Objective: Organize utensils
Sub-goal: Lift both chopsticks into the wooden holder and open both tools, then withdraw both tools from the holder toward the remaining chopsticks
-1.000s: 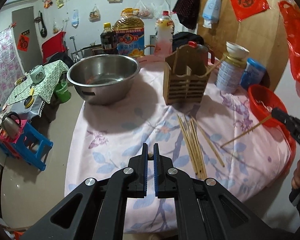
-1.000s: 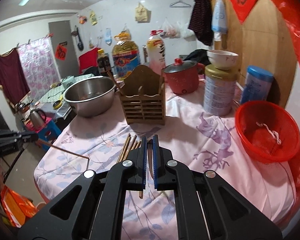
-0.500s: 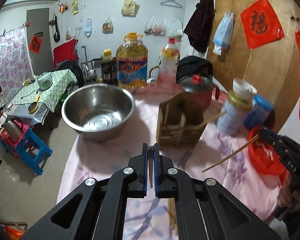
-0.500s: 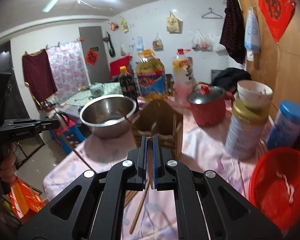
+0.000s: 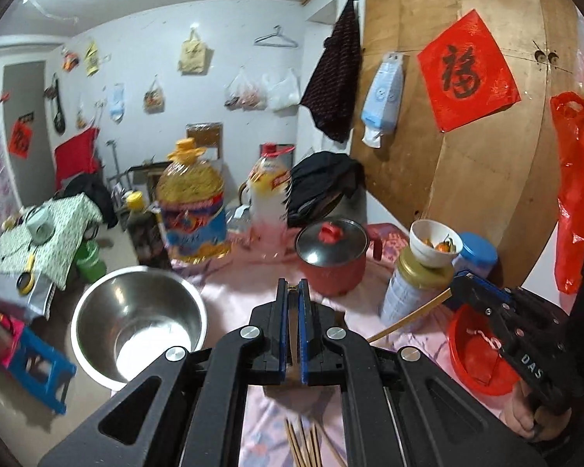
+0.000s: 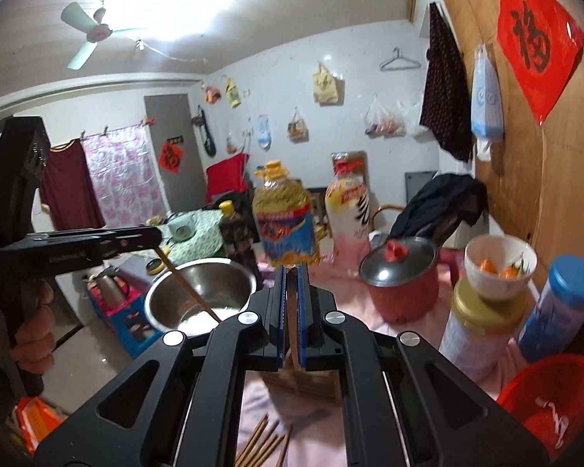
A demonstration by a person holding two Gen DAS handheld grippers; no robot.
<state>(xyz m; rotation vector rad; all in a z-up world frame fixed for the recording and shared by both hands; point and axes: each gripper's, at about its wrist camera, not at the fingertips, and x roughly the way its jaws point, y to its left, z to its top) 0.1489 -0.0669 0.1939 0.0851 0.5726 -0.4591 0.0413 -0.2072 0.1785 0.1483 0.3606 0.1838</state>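
Note:
In the left wrist view my left gripper [image 5: 292,288] is shut on a thin wooden chopstick [image 5: 292,350] that shows between its blue pads. From the right wrist view, the left gripper [image 6: 155,237] is at the left, its chopstick [image 6: 187,288] slanting down over the steel bowl. My right gripper [image 6: 292,272] is shut on a chopstick [image 6: 292,323], above the wooden utensil holder [image 6: 303,383]. Seen from the left, the right gripper [image 5: 453,291] holds its chopstick [image 5: 408,319] pointing left. Several loose chopsticks [image 5: 303,443] lie on the pink cloth below.
A steel bowl [image 5: 136,319] stands at the table's left. A red lidded pot [image 5: 331,257], oil bottles [image 5: 192,210], a tin with a white bowl on it [image 5: 412,295], a blue-lidded jar [image 6: 560,311] and a red basket [image 5: 475,350] crowd the back and right.
Both grippers have risen and moved forward over the table, each still holding its chopstick. The loose chopsticks and holder have dropped toward the bottom of both views.

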